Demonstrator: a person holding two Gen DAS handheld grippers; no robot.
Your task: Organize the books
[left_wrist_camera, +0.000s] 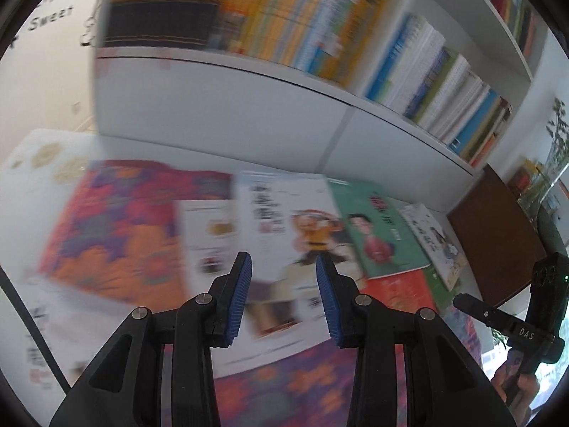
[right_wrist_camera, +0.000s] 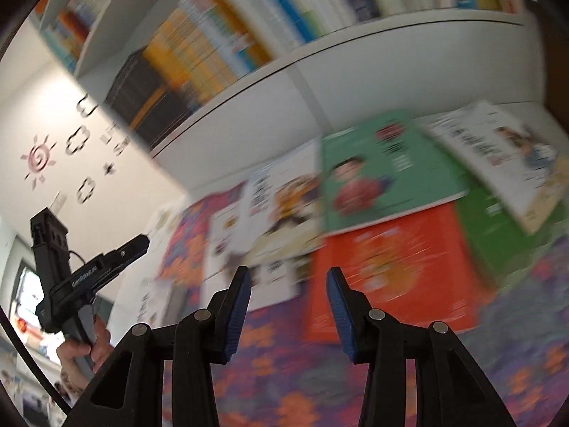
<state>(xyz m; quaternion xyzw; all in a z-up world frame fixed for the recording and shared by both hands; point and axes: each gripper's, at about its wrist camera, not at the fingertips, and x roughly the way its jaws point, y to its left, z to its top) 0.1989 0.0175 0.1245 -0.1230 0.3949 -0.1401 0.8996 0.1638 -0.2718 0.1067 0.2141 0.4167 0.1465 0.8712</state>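
Blue-padded fingers of the left gripper (left_wrist_camera: 283,267) stand apart with nothing between them, released, above the white book (left_wrist_camera: 284,235). The right gripper (right_wrist_camera: 288,277) is likewise parted and empty, above the orange book (right_wrist_camera: 387,267).

Several books lie flat on a patterned cloth (right_wrist_camera: 302,373) on the table. In the right wrist view the green book (right_wrist_camera: 377,174) lies at 12 o'clock from the orange one, overlapping its top edge. The white book lies at 9 o'clock from the green book. Another white book (right_wrist_camera: 498,156) lies at 3 o'clock from the green one.

Beyond them a white shelf (left_wrist_camera: 220,114) carries rows of upright books (left_wrist_camera: 444,89). Both views are blurred.
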